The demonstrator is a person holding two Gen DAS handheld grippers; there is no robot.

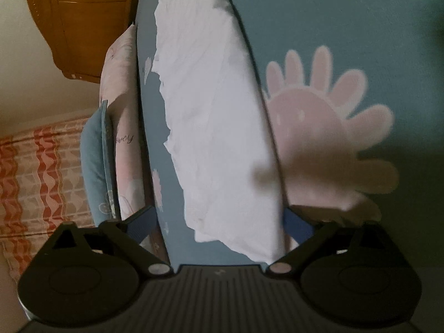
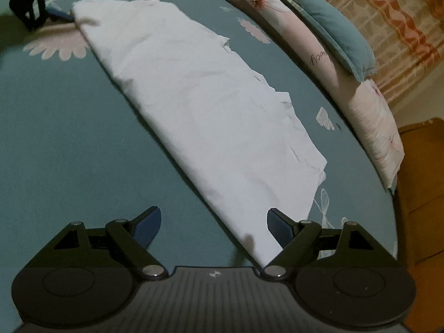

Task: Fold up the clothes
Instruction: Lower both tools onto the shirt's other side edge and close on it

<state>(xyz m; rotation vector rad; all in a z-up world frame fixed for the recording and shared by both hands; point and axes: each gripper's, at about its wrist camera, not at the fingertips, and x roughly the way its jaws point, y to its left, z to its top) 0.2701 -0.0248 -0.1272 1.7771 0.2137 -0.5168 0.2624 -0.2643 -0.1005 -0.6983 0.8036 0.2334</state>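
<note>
White garment [image 2: 199, 105]: thin woven cloth, matt, lightly creased. Bed sheet [image 2: 69, 138]: teal cloth, matt, smooth, printed pale pink flowers. Pink pillow [image 2: 369, 127]: soft printed cloth, matt. Teal pillow [image 2: 327, 25]: same sort of matt cloth, stitched edge. Curtain [image 1: 36, 172]: patterned fabric, orange on cream, ribbed look. Wooden furniture [image 1: 83, 22]: orange-brown, slight sheen. Left gripper [image 1: 220, 220] and right gripper [image 2: 213, 227]: black matt plastic bodies, ribbed housing, shiny metal pivot pins, blue textured pads.

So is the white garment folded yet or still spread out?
Folded: the white cloth garment lies as a long narrow strip on the teal bedsheet, one edge straight, layered.
</note>
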